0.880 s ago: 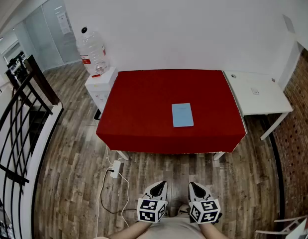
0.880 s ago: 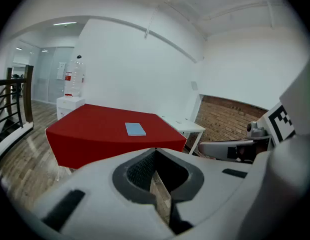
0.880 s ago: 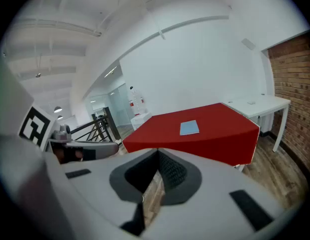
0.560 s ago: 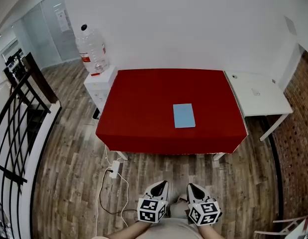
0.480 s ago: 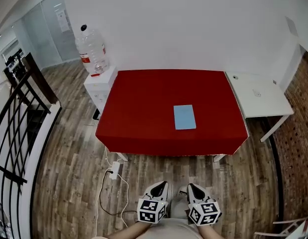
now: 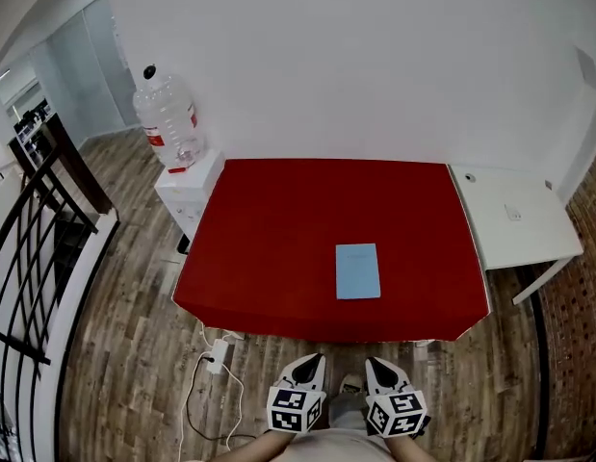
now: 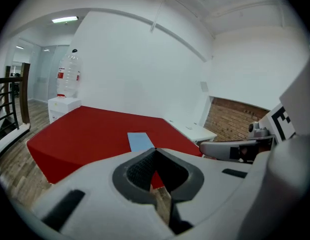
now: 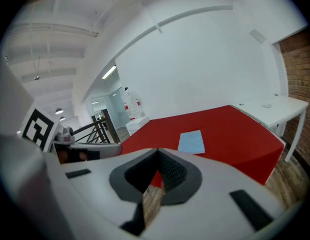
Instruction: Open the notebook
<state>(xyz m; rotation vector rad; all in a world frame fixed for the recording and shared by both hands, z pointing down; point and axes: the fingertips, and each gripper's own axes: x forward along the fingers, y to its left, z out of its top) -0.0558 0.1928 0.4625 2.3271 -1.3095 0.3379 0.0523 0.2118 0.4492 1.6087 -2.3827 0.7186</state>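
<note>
Opening is not yet begun: the blue notebook (image 6: 358, 270) lies closed at 5 o'clock on the red table (image 6: 259, 248), well apart from the left gripper (image 6: 313, 359) and right gripper (image 6: 373, 362), both clenched empty at 6 o'clock.

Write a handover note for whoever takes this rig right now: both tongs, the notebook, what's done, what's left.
Left tongs: shut, empty, held low by the body, short of the table.
Right tongs: shut, empty, beside the left.
Notebook: blue, closed, lying flat on the red table, near its front edge, right of centre.
Done: nothing yet; neither gripper is at the notebook.
Left: reach in, take the cover edge, fold it open.
</note>
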